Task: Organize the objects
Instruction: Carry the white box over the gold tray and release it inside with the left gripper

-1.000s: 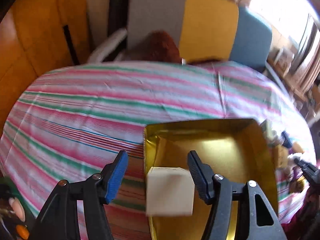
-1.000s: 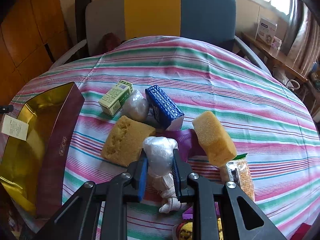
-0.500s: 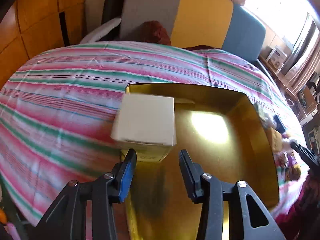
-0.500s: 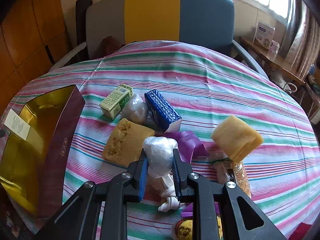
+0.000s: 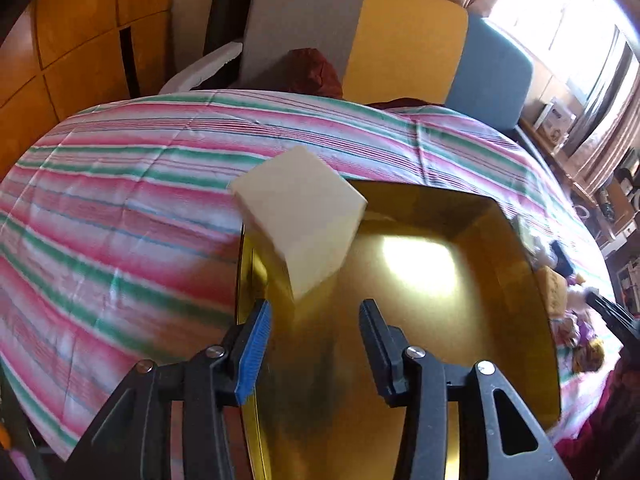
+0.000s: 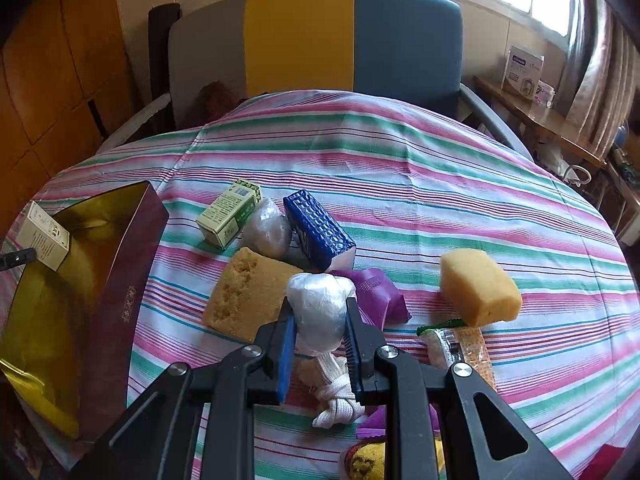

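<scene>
A cream carton (image 5: 300, 220) lies tilted on the far left corner of the gold-lined box (image 5: 500, 240), just beyond my left gripper (image 5: 314, 312). That gripper's jaws are opening, with nothing between them. In the right wrist view the same carton (image 6: 44, 236) leans inside the box, whose outer wall is maroon (image 6: 120, 280). My right gripper (image 6: 320, 308) is shut on a white plastic-wrapped bundle (image 6: 320, 292) whose knotted cloth tail hangs below the fingers, above the striped tablecloth (image 6: 400, 160).
Beyond the right gripper lie a green-and-white carton (image 6: 230, 212), a clear wrapped ball (image 6: 266, 226), a blue packet (image 6: 318, 230), a flat sponge (image 6: 248, 292), a purple wrapper (image 6: 380, 296), a rounded yellow sponge (image 6: 478, 286) and a snack packet (image 6: 460, 346). A chair (image 6: 320, 36) stands behind the table.
The cream carton left the left gripper's fingers and now lies tipped at the gold box's corner; those jaws narrowed. The rounded yellow sponge shifted right. The right gripper kept still.
</scene>
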`<state>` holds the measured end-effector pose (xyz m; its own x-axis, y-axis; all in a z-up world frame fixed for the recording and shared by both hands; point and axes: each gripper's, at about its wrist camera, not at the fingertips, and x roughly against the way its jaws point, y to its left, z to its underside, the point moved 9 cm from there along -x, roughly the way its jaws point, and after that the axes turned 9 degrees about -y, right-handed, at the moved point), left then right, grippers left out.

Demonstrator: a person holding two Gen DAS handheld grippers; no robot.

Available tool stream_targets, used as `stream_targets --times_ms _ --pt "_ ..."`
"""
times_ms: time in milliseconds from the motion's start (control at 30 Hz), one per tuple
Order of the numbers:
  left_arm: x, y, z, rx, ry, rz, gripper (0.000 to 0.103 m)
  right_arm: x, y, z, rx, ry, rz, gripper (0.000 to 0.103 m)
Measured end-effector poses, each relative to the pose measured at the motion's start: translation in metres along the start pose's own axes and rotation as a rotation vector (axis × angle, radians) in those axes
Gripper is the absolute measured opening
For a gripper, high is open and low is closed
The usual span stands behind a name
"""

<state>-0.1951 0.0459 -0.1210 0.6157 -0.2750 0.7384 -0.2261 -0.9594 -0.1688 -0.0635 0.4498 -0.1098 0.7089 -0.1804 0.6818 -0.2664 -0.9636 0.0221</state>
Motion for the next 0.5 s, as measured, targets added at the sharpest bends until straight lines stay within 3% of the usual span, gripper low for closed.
stream_targets --times_ms 267,500 --pt "0.060 -0.024 0.043 -0.056 -0.091 0.043 0.049 -0.003 0.003 0.003 0.018 0.008 0.005 0.022" --pt "0.076 -0.035 0.070 -0.084 -0.100 0.043 0.049 -0.003 0.002 0.006 0.022 0.014 0.017 0.022"
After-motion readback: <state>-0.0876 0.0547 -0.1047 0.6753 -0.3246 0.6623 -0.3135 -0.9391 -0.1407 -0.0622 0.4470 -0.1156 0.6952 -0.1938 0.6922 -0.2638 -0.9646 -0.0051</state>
